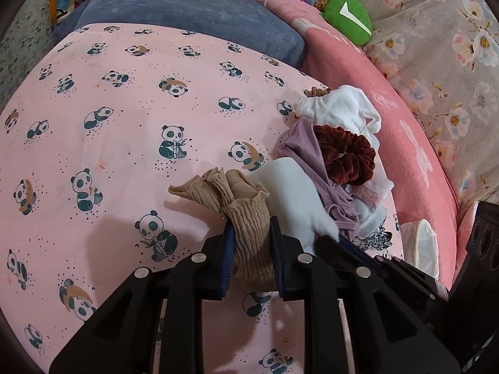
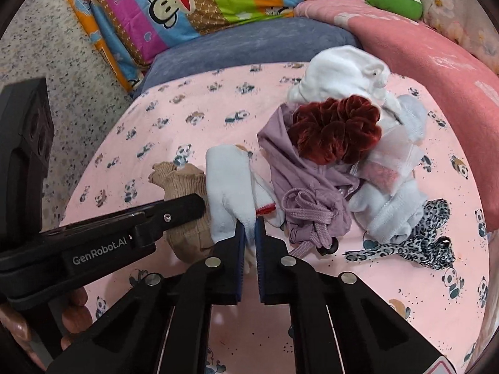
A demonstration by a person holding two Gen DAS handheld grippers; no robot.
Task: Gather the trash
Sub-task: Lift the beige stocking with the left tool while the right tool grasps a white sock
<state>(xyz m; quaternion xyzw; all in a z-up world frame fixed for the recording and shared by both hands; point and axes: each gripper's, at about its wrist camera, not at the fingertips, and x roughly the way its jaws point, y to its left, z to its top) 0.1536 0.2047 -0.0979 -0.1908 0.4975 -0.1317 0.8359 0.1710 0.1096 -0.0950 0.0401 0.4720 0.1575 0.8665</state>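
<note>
Left gripper [image 1: 251,233] jaws clamp the tan sock [image 1: 249,218]. Right gripper [image 2: 249,233] jaws pinch the white sock [image 2: 230,187]. Only the right view shows the leopard cloth [image 2: 418,237].

"GenRobot.AI" is printed in white on the left tool [image 2: 184,208].

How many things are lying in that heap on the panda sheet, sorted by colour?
White or pale blue: 4 – white garment, sock, pale cloth, packet
Beige: 1 – beige sock
Lilac: 1 – lilac garment
Dark red: 1 – scrunchie
Leopard print: 1 – leopard band
Total: 8, as far as shows.
</note>
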